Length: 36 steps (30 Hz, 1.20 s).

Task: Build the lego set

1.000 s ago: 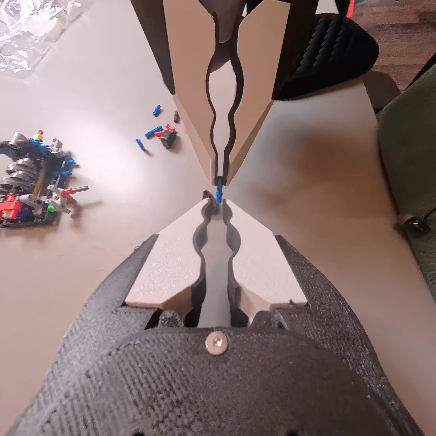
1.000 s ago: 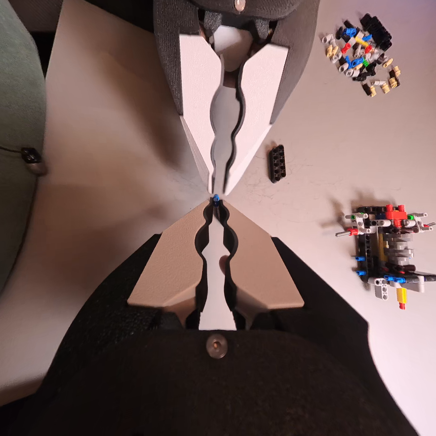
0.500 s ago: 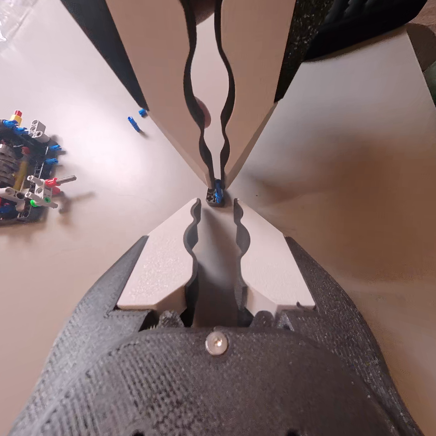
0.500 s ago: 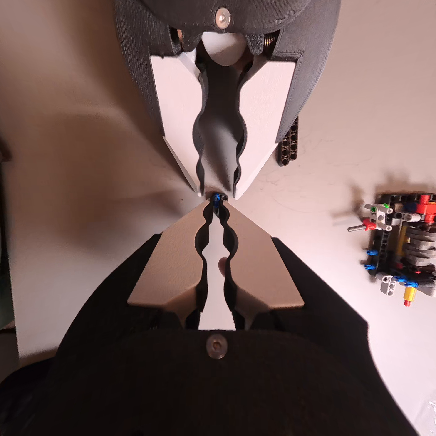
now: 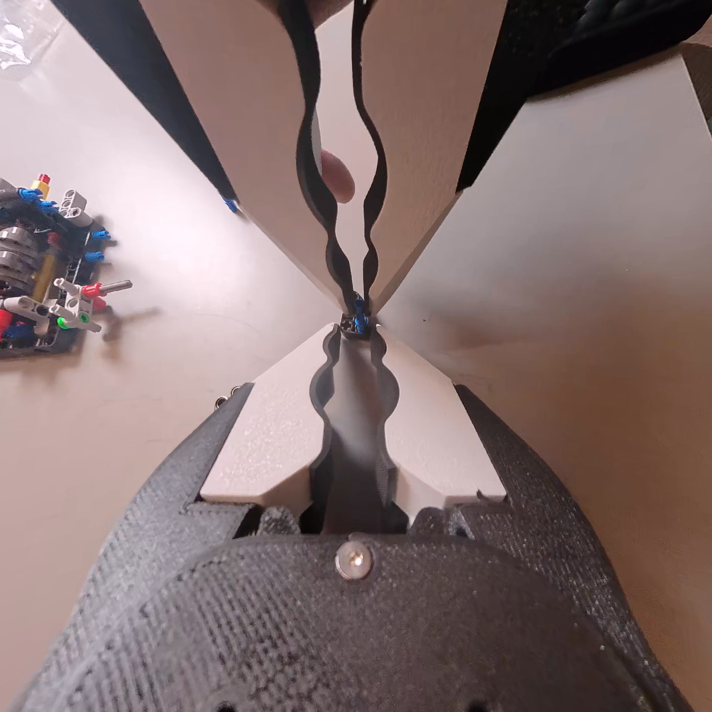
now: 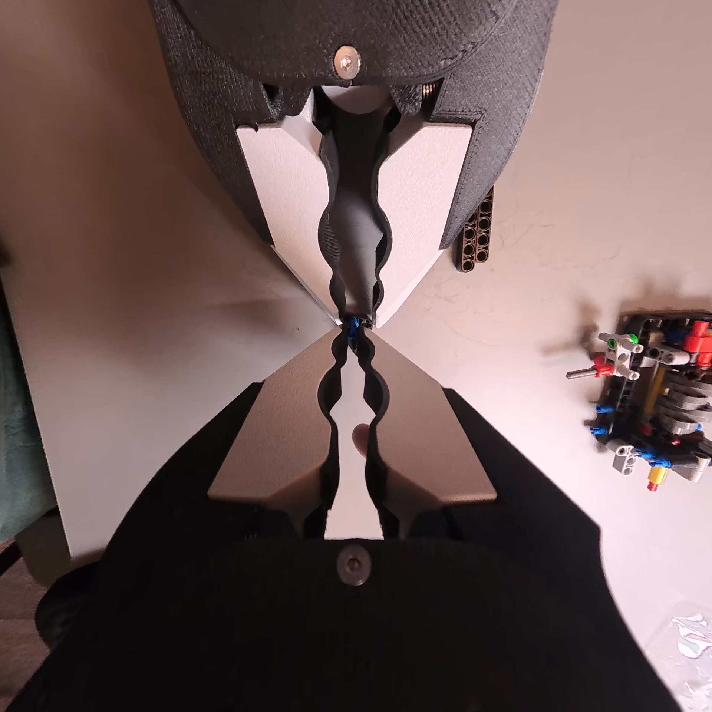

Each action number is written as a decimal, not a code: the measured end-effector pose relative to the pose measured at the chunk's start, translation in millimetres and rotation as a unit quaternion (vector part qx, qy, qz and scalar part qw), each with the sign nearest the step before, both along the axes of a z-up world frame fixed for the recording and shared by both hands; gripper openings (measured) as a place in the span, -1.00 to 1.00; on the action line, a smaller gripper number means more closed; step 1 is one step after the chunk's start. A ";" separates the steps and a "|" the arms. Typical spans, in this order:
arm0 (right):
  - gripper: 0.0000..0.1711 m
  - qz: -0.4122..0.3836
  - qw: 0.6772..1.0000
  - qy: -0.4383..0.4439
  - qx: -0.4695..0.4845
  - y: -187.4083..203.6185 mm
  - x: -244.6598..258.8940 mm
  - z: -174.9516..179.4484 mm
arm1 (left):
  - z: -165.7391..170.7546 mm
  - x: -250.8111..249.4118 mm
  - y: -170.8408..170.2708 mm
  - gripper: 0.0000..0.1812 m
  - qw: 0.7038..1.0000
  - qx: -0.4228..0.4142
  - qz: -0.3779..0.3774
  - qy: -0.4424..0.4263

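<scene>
— What sits where in the left wrist view?
— The two grippers meet tip to tip at centre; the part-built model [image 5: 42,269] lies on the table [image 5: 558,346] at the left edge.
— And the right wrist view?
— The model (reversed) lies at right, a beam [image 6: 476,240] behind it, upper right of centre.

No writing, label, brand or number can be read anywhere.

Beige table [image 5: 578,385] as work surface. Clear crumpled plastic wrap [image 5: 19,50] at its far left corner; green upholstery [image 6: 15,443] beyond the edge.
</scene>
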State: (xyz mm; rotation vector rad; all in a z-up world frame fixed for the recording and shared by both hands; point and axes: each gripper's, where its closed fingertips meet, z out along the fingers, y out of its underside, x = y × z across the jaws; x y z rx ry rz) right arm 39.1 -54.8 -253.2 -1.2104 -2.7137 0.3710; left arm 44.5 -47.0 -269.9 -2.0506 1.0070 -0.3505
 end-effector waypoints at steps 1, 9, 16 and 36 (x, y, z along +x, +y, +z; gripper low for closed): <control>-0.99 -0.003 1.000 0.001 0.001 -0.1 -0.1 -0.1 | 0.0 0.1 0.0 -0.85 1.000 0.001 0.000 0.001; -0.99 -0.019 1.000 0.011 -0.008 -1.1 -1.9 -0.7 | -0.1 0.1 -0.1 -0.85 1.000 0.002 0.001 0.001; -0.99 -0.030 0.999 0.018 -0.014 -0.8 -2.1 -1.1 | -0.3 0.1 -0.1 -0.85 1.000 0.002 0.000 0.001; -0.99 -0.045 0.999 0.016 -0.020 -2.8 0.7 -18.4 | -0.3 0.4 -9.4 -0.63 0.999 -0.025 -0.010 -0.020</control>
